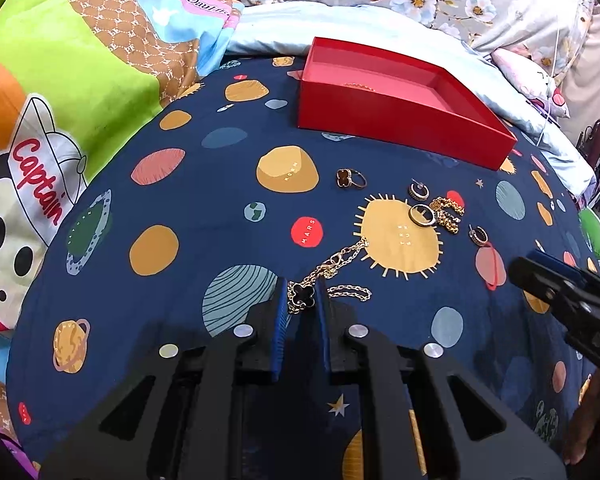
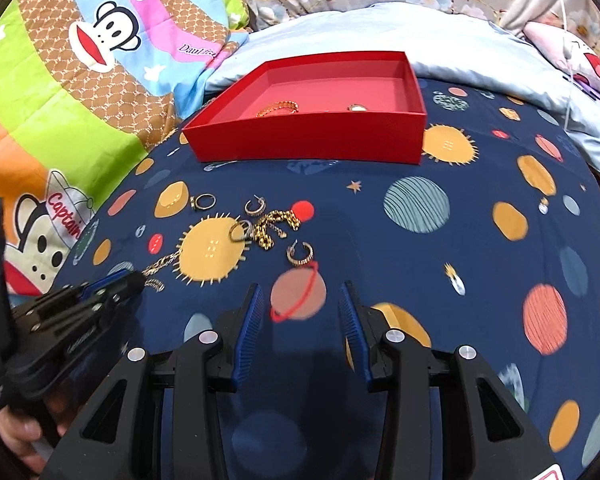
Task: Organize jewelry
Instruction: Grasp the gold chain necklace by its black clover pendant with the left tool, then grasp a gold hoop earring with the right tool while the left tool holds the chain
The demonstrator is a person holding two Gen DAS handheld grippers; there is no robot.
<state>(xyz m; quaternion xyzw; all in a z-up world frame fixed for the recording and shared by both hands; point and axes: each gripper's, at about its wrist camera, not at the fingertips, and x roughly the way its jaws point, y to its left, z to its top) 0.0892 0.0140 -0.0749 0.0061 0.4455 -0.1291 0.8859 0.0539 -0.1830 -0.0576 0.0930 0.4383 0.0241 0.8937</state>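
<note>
- On a bed spread with a navy planet-print sheet (image 1: 204, 208), the left gripper (image 1: 302, 292) has its blue-ribbed fingers (image 1: 281, 312) drawn nearly together on the black clover pendant (image 1: 300, 295) of a gold chain necklace (image 1: 340, 260); the pendant sits between the tips, and the chain trails away beyond them and to their right.
- The right gripper (image 2: 300, 300) hovers with its fingers (image 2: 252, 312) apart and nothing between them; a dark-studded gold hoop earring (image 2: 300, 254) lies just beyond its tips.
- Further ahead of both pairs of fingers lie a gold clover ring (image 1: 350, 179), a plain gold band (image 1: 422, 214), a heap of chunky gold chain (image 1: 448, 212) and a second hoop earring (image 1: 416, 191).
- Well beyond all of this stands the shallow red cardboard box (image 2: 308, 144), open, with a gold chain piece (image 2: 278, 108) and a small round item already inside.
- The step in hand looks to be lifting the necklace for the box. The grip seems to rest on the pendant alone, so a slow, straight lift would let the chain uncoil without dragging the band or the chain heap.
- Carried high enough, the hanging chain should clear the box's near wall; releasing low over the box floor would keep it from spilling out.
</note>
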